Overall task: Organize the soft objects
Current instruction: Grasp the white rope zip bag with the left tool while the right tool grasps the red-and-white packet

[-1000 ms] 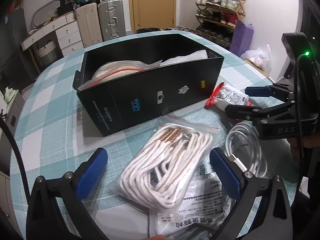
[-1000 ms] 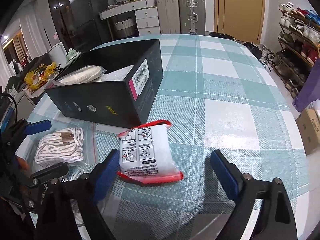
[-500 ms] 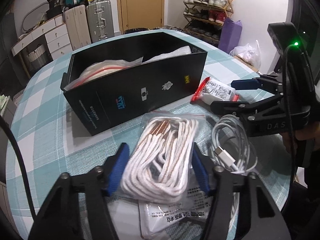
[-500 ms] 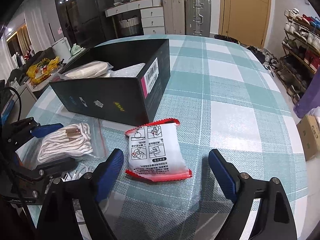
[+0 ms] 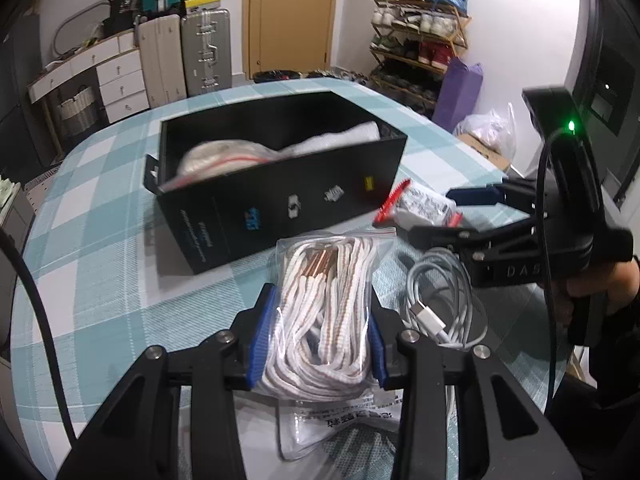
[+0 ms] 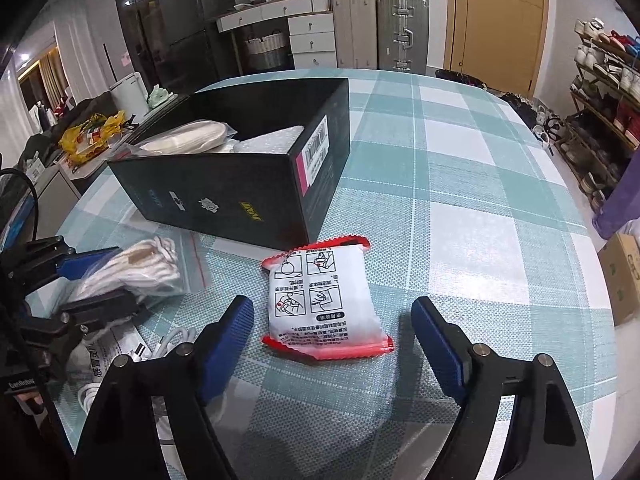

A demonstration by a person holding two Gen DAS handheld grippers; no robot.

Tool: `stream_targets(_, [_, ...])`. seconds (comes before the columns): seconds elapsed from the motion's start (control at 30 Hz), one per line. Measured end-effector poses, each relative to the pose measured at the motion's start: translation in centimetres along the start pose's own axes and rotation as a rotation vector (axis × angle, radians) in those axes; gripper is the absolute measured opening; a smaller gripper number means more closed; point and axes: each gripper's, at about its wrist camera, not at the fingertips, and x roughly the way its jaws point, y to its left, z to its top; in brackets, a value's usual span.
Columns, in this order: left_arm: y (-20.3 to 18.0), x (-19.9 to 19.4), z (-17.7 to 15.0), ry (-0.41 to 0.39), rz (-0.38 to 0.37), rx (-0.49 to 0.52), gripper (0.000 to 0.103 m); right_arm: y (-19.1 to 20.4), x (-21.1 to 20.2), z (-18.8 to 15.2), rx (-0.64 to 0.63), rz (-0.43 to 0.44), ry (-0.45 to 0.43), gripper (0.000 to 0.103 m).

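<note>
My left gripper (image 5: 318,334) is closing, its pads pressing the bag of white cord (image 5: 326,312). My right gripper (image 6: 332,336) is closing too, still clear of the red-edged packet (image 6: 322,300) between its jaws.

open checked tabletop (image 6: 480,208) lies clear right of the black box (image 6: 240,196), which walls off the far side; a coiled white cable (image 5: 440,304) crowds the near edge.

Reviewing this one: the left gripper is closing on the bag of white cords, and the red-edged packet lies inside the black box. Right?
Not quite. The red-edged packet lies on the checked tablecloth beside the black box, between the right gripper's fingers, per the right wrist view. The left gripper is closing on the bag of white cords.
</note>
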Motion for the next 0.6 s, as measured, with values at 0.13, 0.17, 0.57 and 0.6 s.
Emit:
stream_targets(0.13, [0.1, -0.8, 0.3, -0.020, 0.007, -0.007, 0.039, 0.1, 0.2, 0.0, 0.001, 0.008, 0.008, 0.077])
stream_targets(0.17, [0.1, -1.0, 0.4, -0.026, 0.010, -0.006, 0.039, 0.0, 0.2, -0.1, 0.003, 0.012, 0.009, 0.076])
stream_targets(0.57, [0.1, -2.9, 0.9, -0.083, 0.015, -0.018, 0.039, 0.0, -0.5, 0.0, -0.011, 0.016, -0.031, 0.059])
stream_targets(0.6, [0.2, -3.2, 0.9, -0.089, 0.018, -0.021, 0.039, 0.0, -0.7, 0.1, -0.012, 0.020, -0.036, 0.058])
